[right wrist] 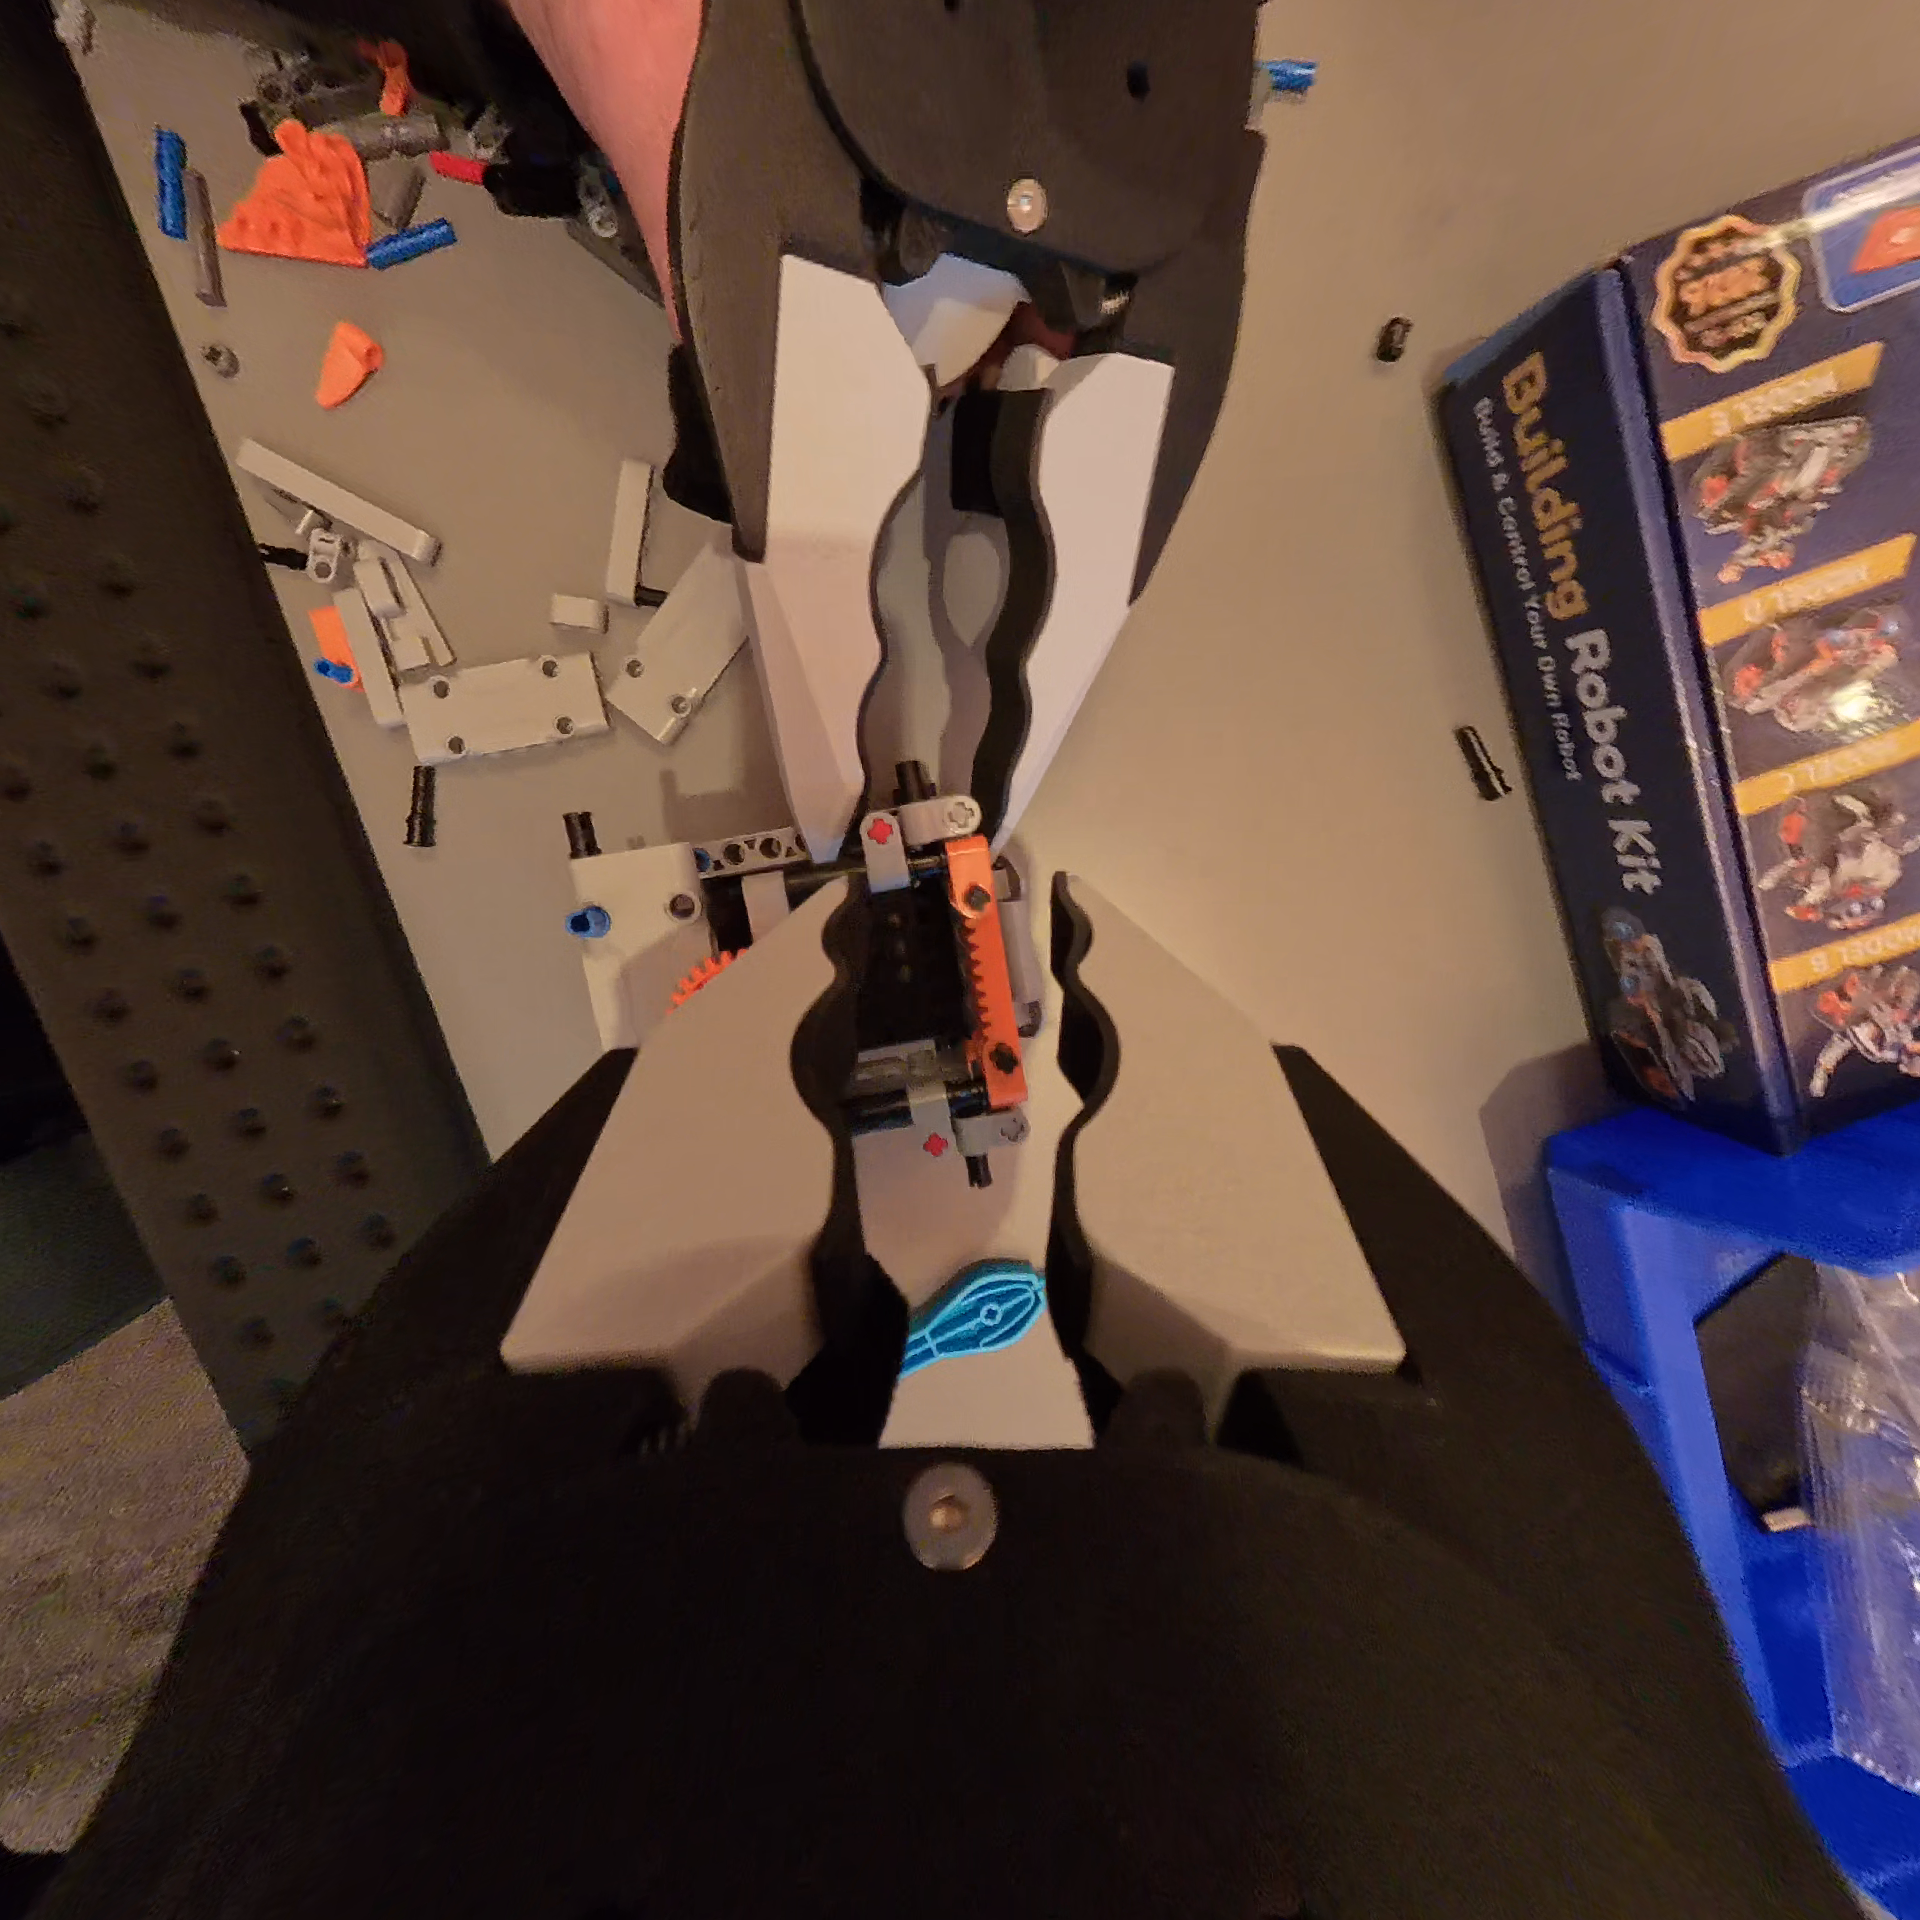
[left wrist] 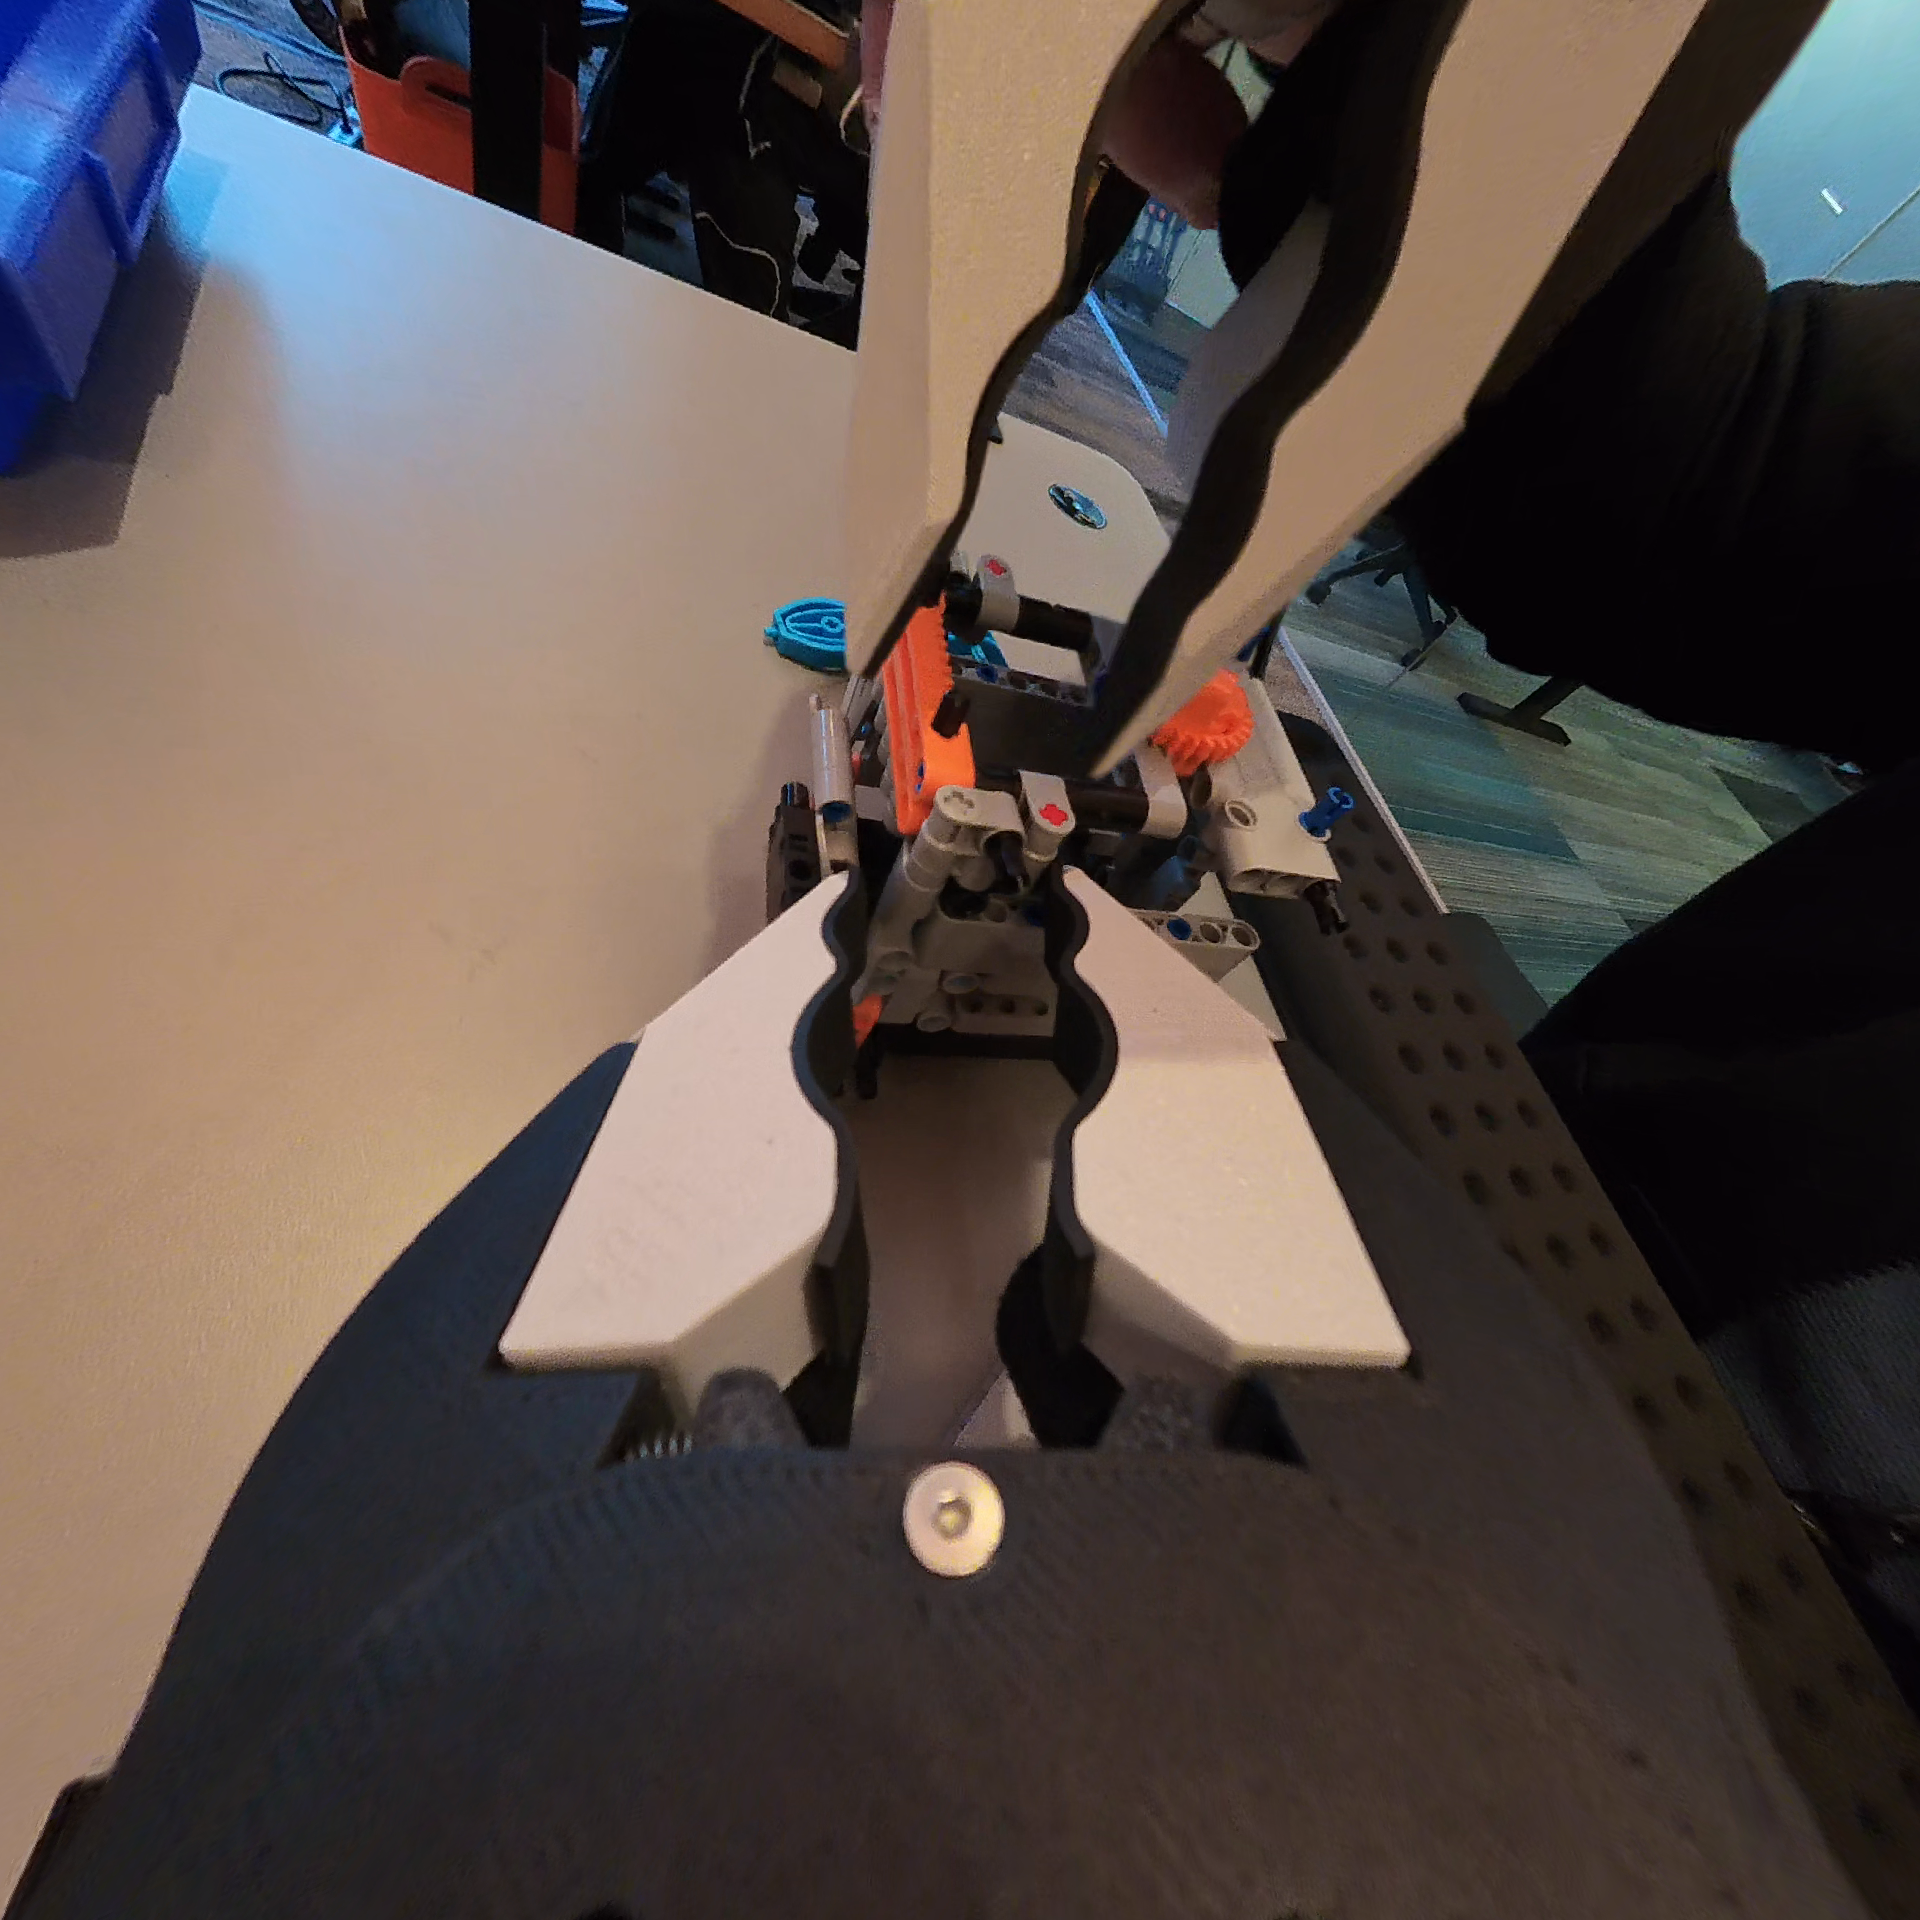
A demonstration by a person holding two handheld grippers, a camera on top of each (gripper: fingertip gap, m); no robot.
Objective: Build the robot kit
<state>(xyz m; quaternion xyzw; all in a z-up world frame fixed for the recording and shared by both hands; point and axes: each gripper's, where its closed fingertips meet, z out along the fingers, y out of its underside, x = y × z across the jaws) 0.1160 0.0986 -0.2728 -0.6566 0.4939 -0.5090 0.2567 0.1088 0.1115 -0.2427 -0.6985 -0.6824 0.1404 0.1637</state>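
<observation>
This looks like an office turned hobby lab. A wide pale table [left wrist: 416, 623] carries scattered building-kit parts [right wrist: 499, 696], a boxed robot kit [right wrist: 1714, 665] on a blue storage bin [right wrist: 1683, 1226], and a dark perforated board [right wrist: 187, 831] along its edge. Beyond the table there is striped carpet flooring [left wrist: 1558, 810], an office chair base [left wrist: 1507, 696] and an orange crate [left wrist: 457, 114] among cables.

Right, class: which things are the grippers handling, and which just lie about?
In the grippers: brick model, left gripper clamping one end, right gripper open astride it.
Lying about: teal piece, grey beams, orange pieces, kit box, blue bin.
</observation>
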